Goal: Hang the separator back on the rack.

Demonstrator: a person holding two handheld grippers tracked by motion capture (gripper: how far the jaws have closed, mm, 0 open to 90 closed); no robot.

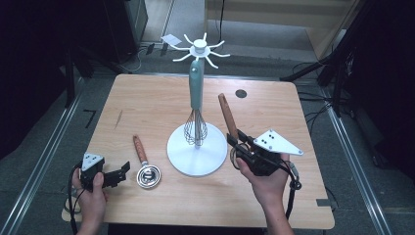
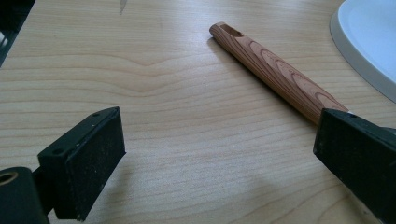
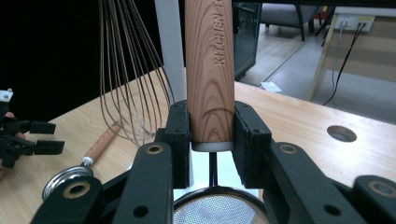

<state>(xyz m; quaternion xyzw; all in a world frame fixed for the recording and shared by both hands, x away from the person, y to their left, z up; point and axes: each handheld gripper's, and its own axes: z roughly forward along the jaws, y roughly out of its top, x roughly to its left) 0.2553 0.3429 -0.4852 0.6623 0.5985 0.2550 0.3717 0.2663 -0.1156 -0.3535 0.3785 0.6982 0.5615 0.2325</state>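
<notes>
The right tool (image 3: 211,140) pinches the wooden handle of a strainer (image 3: 209,70) low down, just above the metal collar, so the handle stands up and away from the jaws while the mesh bowl (image 3: 219,210) hangs close under them, toward the person's hand. The step in hand looks like hanging this strainer on the white rack (image 1: 197,156), whose hooks (image 1: 200,49) spread out at the top of the post, well above and beyond the tool; a whisk (image 1: 195,98) already hangs there, just to the left of the held handle. To do it well, I would keep the squeeze firm, since the bowl's weight hangs on the near side of the grip and could turn the handle between the pads. The hole at the handle's far end (image 1: 221,97) has to meet a free hook, so the tool should rise clear of the whisk wires and pick an arm on its own side of the rack. The base is light-looking, so any push on the post may tip it; approach gently and lower onto the hook instead of dragging sideways. The left tool (image 2: 219,154) rests low over the desk (image 1: 147,98) with its jaws spread and nothing between them; a second wooden-handled utensil (image 2: 275,77) lies just ahead of it, its handle end beside the right-hand jaw.
</notes>
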